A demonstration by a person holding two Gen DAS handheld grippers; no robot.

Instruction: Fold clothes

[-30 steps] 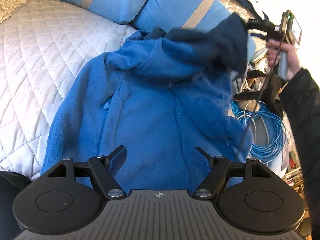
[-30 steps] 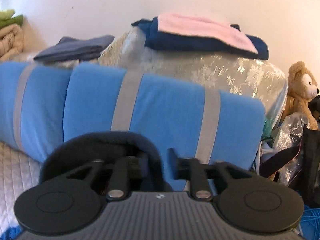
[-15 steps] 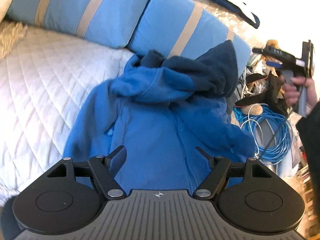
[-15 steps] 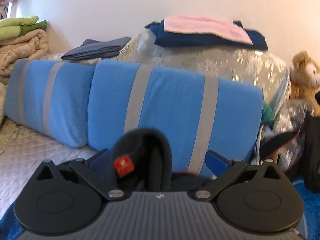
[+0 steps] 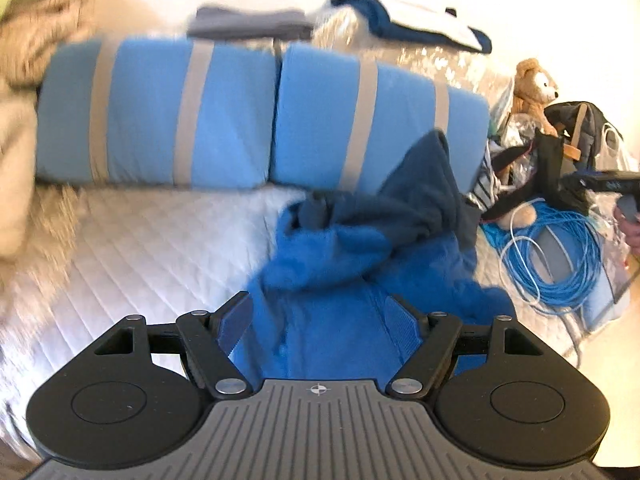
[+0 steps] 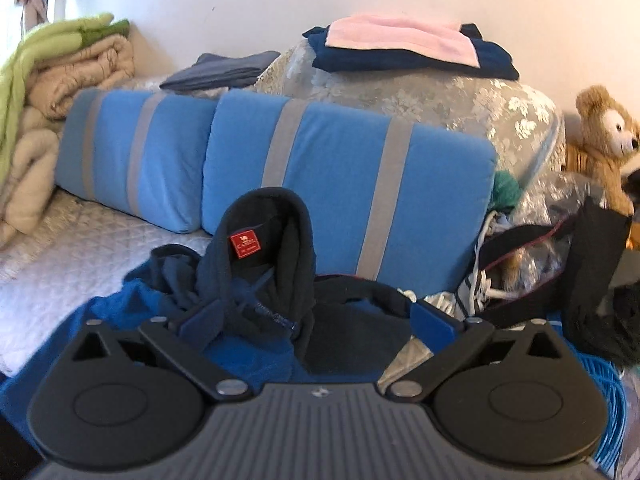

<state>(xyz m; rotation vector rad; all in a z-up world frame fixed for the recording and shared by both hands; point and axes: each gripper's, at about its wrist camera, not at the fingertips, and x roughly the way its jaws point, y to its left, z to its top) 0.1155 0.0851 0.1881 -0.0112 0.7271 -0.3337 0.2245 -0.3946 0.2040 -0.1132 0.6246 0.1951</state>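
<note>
A blue fleece jacket [image 5: 340,312] with a dark navy collar [image 5: 420,200] lies crumpled on the white quilted bed [image 5: 152,256]. My left gripper [image 5: 320,320] hangs open over the jacket's body, nothing between its fingers. In the right wrist view the navy collar [image 6: 276,248] stands up with a red label [image 6: 245,245] showing, leaning against a blue pillow. My right gripper [image 6: 316,320] is open just short of the collar and grips nothing. The right gripper [image 5: 600,184] also shows at the far right of the left wrist view, held by a hand.
Two blue pillows with grey stripes [image 5: 160,116] [image 6: 348,184] line the back of the bed. Folded clothes [image 6: 408,46] sit on a covered mound behind. A coil of blue cable [image 5: 560,256], bags and a teddy bear [image 6: 604,140] crowd the right side. Blankets [image 6: 52,92] are piled at the left.
My right gripper has let go of the navy collar and opened; the collar dropped onto the jacket. The left gripper tilted up, so pillows and wall came into view.
</note>
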